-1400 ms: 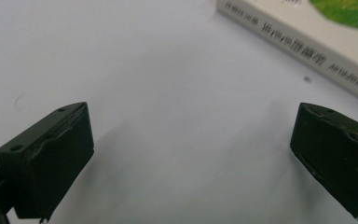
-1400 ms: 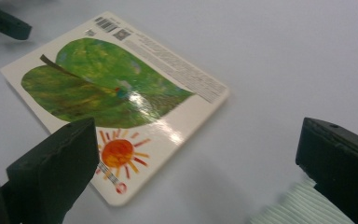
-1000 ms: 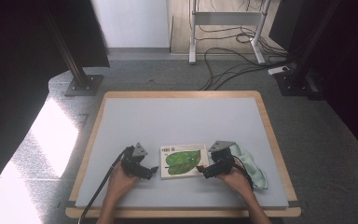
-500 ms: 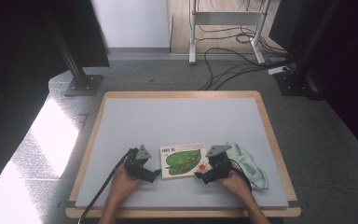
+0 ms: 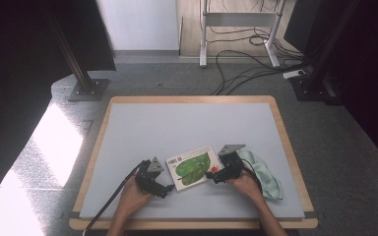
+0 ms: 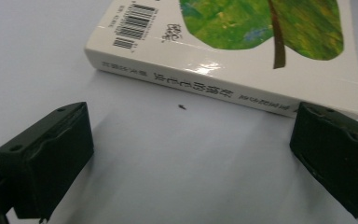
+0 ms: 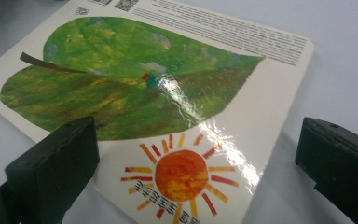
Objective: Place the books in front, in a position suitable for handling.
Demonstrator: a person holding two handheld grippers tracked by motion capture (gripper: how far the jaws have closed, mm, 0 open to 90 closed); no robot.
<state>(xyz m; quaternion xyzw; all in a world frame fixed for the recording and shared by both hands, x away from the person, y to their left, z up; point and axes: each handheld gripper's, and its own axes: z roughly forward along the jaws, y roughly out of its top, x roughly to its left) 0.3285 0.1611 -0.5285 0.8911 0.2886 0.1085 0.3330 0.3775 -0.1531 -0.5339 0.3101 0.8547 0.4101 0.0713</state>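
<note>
A white board book (image 5: 193, 167) with a green leaf on its cover lies flat on the grey table mat (image 5: 177, 128), near the front edge. My left gripper (image 5: 165, 190) is open just left of the book. In the left gripper view the book's spine (image 6: 223, 88) faces my left gripper (image 6: 191, 154), whose jaws stand wide apart short of it. My right gripper (image 5: 211, 174) is open at the book's right edge. In the right gripper view the jaws of my right gripper (image 7: 196, 172) straddle the corner of the book cover (image 7: 135, 88) with the printed orange sun (image 7: 179, 177).
A light teal cloth (image 5: 265, 176) lies crumpled just right of the right hand. The mat has a wooden border (image 5: 285, 142). Beyond the table are a black stand base (image 5: 88, 88), cables (image 5: 246, 73) and a white desk frame on the floor.
Both grippers have edged inward toward the book, the right one leftward onto its corner and the left one slightly rightward. The book and cloth have not moved.
</note>
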